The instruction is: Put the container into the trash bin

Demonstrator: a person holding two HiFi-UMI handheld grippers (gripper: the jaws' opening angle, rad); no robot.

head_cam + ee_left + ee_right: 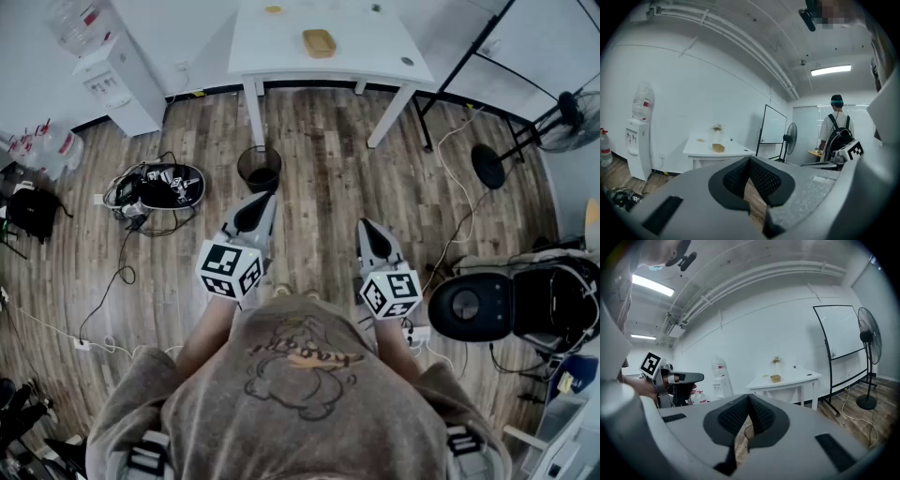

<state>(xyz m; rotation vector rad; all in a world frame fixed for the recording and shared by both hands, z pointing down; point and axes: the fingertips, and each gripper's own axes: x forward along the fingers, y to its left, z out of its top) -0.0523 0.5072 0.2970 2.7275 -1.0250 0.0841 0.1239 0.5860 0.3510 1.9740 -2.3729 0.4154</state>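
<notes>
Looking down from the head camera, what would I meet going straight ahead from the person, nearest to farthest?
Left tool → bin → table → container.

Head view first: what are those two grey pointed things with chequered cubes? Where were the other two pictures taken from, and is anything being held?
There is no robot here. A person holds a grasping tool in each hand. The head view comes from a camera on the person's head, looking down at the wooden floor. The left tool and the right tool both point forward, and the chequered cube on each is simply part of it. The other two pictures come from a small camera riding on each tool, looking along its two jaws. In both, the jaws are closed with nothing between them, so nothing is held. Ahead stands a white table with a tan container on it. A dark trash bin sits on the floor in front of the table.
</notes>
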